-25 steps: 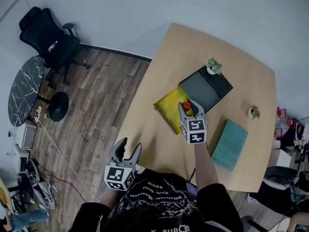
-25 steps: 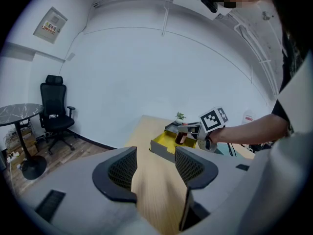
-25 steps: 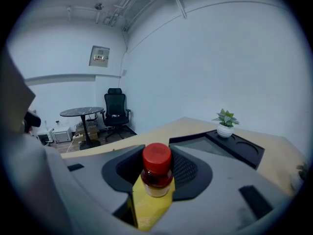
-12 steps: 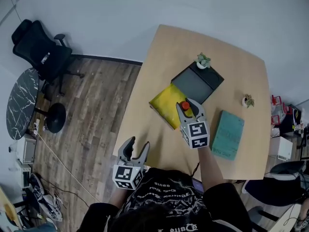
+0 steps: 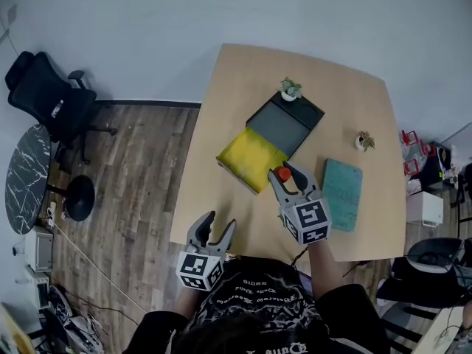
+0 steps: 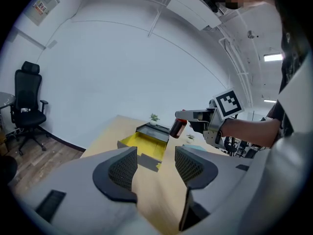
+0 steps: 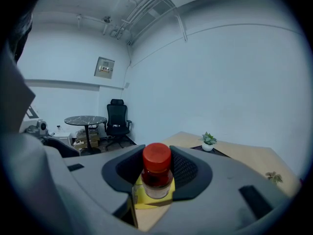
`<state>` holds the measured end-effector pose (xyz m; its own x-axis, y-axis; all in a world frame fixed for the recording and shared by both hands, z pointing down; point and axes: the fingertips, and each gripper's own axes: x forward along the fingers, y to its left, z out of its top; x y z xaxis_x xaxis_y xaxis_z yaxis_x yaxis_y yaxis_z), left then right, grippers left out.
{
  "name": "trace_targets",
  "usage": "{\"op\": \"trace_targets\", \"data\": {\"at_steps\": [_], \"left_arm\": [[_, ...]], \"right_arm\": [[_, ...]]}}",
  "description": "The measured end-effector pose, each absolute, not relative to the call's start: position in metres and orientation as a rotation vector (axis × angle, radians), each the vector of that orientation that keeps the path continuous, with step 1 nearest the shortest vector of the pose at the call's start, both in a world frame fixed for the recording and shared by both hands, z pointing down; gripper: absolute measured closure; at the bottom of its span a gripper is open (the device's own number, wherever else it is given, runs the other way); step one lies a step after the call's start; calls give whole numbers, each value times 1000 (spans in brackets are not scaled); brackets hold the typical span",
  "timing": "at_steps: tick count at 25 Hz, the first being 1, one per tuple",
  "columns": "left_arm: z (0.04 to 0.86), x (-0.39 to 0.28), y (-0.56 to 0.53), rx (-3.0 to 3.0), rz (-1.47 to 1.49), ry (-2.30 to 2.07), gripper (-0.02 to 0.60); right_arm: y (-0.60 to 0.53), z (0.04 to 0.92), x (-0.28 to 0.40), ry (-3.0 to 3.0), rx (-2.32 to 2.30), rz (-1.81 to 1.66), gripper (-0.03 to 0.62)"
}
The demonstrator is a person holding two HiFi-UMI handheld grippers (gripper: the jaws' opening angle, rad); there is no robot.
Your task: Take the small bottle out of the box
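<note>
Bottle (image 7: 156, 173) sits pinched between the jaws of the right gripper (image 5: 286, 175), red cap up and dark body upright or nearly so. It is clear of the box (image 5: 247, 159): the left gripper view shows it in the air, well above the tabletop (image 5: 346, 102) and off to the box's right side. The left gripper (image 5: 218, 225) hovers at the tabletop's near edge, jaws spread with nothing between them.

Risks, as I judge them: the pads grip a smooth round body just below the cap. A tilt of the wrist or a quick swing could let the bottle turn or slide out. From that height it would likely bounce or roll, perhaps off the edge. Loosening the grip before the base meets the wood would do the same. Setting down needs a bare patch. The book (image 5: 341, 195) lies near on the right and the open box is just beside on the left, so a careless descent could land on a rim and tip over.

Tabletop is pale wood with rounded corners. Behind the yellow box a dark tray (image 5: 285, 122) touches it, with a small plant (image 5: 290, 88) at its far corner. A second plant (image 5: 362, 141) stands apart. Floor (image 5: 133, 168) is wood planks, and the walls are plain white. A black chair (image 5: 40, 94) and a round marble table (image 5: 26, 179) stand to the left.
</note>
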<state>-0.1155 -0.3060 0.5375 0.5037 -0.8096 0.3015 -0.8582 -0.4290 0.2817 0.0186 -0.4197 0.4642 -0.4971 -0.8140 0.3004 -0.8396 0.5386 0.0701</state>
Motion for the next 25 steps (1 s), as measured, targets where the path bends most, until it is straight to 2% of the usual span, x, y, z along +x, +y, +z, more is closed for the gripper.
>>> {"op": "trace_targets", "data": {"at_steps": [25], "left_arm": [[520, -68, -277, 2534, 168, -1216, 334]], "right_arm": [[-289, 497, 83, -2388, 1685, 269, 436]]}}
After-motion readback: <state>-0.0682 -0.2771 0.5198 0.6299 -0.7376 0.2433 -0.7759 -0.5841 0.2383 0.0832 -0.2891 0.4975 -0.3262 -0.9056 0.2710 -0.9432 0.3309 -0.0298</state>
